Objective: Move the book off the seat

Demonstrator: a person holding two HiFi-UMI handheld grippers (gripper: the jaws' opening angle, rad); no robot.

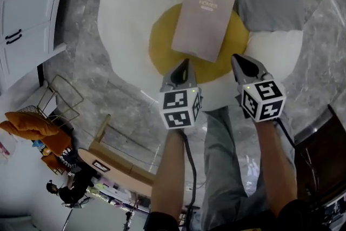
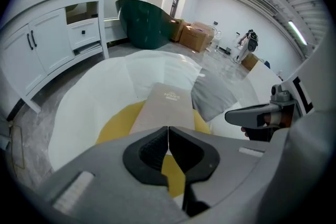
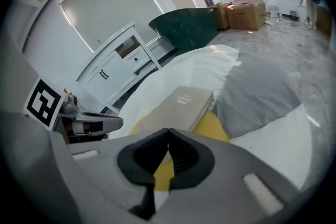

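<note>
Beige book (image 1: 203, 21) lies flat on the yellow middle of the seat (image 1: 124, 13), untouched, while the left gripper (image 1: 183, 65) and right gripper (image 1: 240, 59) hover by its near edge, both pinched together and empty: an approach, I'd judge, needing jaws parted next.

Near corner of the book (image 1: 203, 19) is covered by the left tongs (image 1: 183, 65) in the head view; contact cannot be told. In the left gripper view the book's near end is hidden behind the left tongs, in the right gripper view behind the right tongs (image 3: 168, 139). Cover print is too small to be read. The seat (image 1: 124, 13) is cut off by the top edge, the white cabinet (image 1: 27, 8) by the left edge. The forearms (image 1: 170, 170) are cropped at the bottom.
</note>
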